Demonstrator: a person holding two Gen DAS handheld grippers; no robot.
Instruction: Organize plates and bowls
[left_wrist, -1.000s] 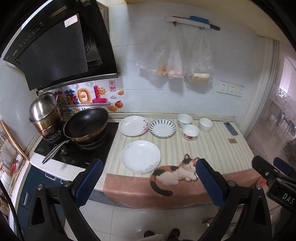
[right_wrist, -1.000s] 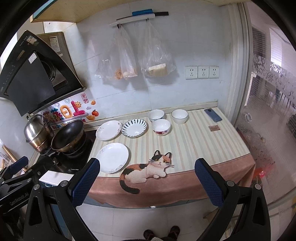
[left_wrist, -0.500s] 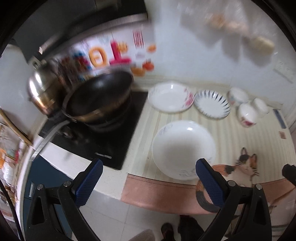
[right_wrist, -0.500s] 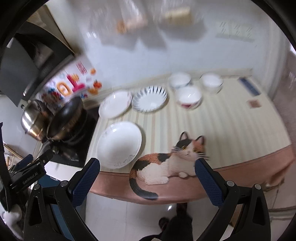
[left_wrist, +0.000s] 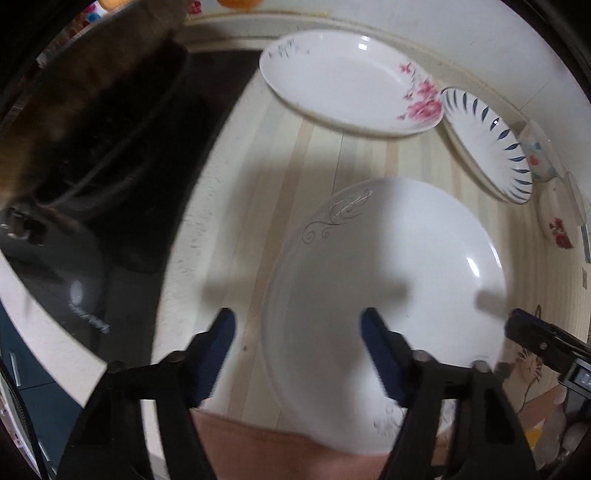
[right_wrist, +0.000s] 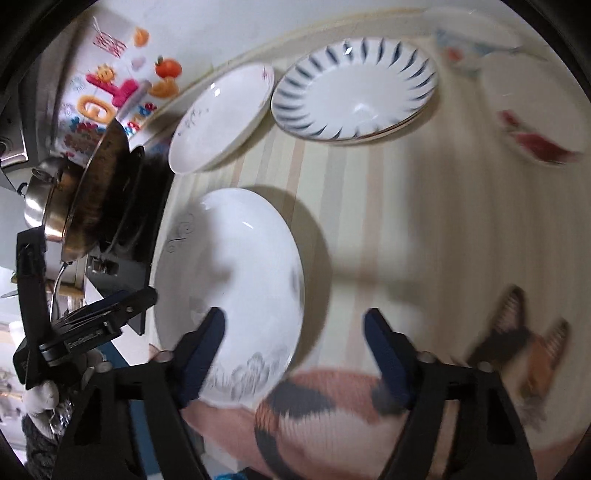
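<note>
Both tools (left_wrist: 297, 325) (right_wrist: 293, 325) have dropped over white plate (left_wrist: 384, 280), apparently unpinched, jaws closing.

Right tool (right_wrist: 293, 328) closing, straddling white plate (right_wrist: 236, 273) right rim, nothing gripped.

Counter w/ striped cloth (right_wrist: 388, 206), cat print at front edge. On it: 1 plain white plate (left_wrist: 384, 295) nearest front, next to black cooktop (left_wrist: 122, 206); behind it pink-flower plate (left_wrist: 347, 81) & blue-rayed plate (right_wrist: 354, 92) side by side by the wall; red-pattern bowl (right_wrist: 535, 110) further right, blurred. Wok (right_wrist: 107, 195) sits on cooktop.
</note>
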